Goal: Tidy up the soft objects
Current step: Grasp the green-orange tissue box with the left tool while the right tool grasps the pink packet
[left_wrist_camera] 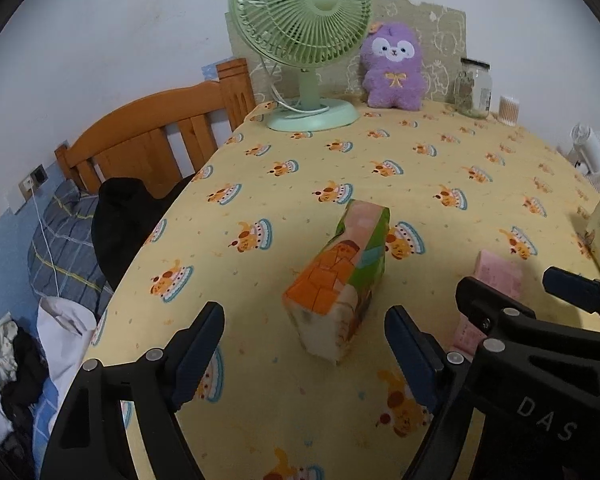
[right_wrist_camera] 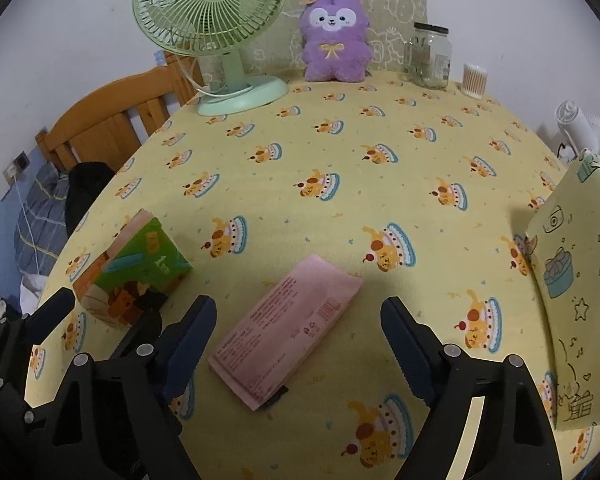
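Hovering left tongs (left_wrist_camera: 304,344) agape | green pack (left_wrist_camera: 340,280) | pink pack (right_wrist_camera: 284,330)

Left gripper (left_wrist_camera: 304,344), jaws wide apart, flanks an orange-and-green soft tissue pack (left_wrist_camera: 338,284) on the yellow cartoon-print tablecloth (left_wrist_camera: 380,168); right gripper (left_wrist_camera: 508,292) hovers beside it, over a pink pack (left_wrist_camera: 496,276).

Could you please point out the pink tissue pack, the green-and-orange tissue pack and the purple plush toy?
pink tissue pack (right_wrist_camera: 286,330), right wrist view, middle of its printed top face.
green-and-orange tissue pack (left_wrist_camera: 338,276), left wrist view, orange side face.
purple plush toy (right_wrist_camera: 334,50), right wrist view, its belly bow.
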Motion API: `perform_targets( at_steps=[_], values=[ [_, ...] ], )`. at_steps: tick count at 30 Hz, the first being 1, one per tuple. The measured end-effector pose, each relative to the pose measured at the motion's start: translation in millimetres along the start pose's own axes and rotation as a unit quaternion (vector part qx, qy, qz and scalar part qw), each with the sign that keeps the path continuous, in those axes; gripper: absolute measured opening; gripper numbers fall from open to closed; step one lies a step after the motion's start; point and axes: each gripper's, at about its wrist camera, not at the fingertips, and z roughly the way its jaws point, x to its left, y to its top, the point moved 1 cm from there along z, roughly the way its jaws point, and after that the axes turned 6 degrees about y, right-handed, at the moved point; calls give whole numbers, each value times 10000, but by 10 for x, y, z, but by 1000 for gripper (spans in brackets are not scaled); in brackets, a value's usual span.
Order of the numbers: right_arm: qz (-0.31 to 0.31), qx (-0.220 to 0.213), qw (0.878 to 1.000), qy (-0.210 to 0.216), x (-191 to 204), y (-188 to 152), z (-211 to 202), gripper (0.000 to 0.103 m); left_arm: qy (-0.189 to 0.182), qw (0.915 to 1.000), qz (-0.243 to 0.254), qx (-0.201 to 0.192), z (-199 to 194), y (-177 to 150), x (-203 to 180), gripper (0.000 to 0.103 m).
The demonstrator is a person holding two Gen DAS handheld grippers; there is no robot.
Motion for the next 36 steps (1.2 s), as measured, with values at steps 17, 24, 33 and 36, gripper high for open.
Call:
perform_targets(
  at_steps=[17, 24, 33, 36],
  values=[
    [135, 225, 9995, 159, -70, 96, 156, 47, -339, 9989, 211, 231, 141, 136, -287, 45],
    [51, 217, 9995, 218, -89, 116, 109, 32, -650, 9972, -7, 372, 121, 138, -318, 23],
    [32, 328, 9989, 324, -30, 74, 100, 53, -425, 9987, 50, 294, 29, 60, -230, 21],
    [75, 370, 9989, 289, -9, 51, 118, 59, -496, 9982, 53, 326, 27, 32, -183, 21]
  ],
)
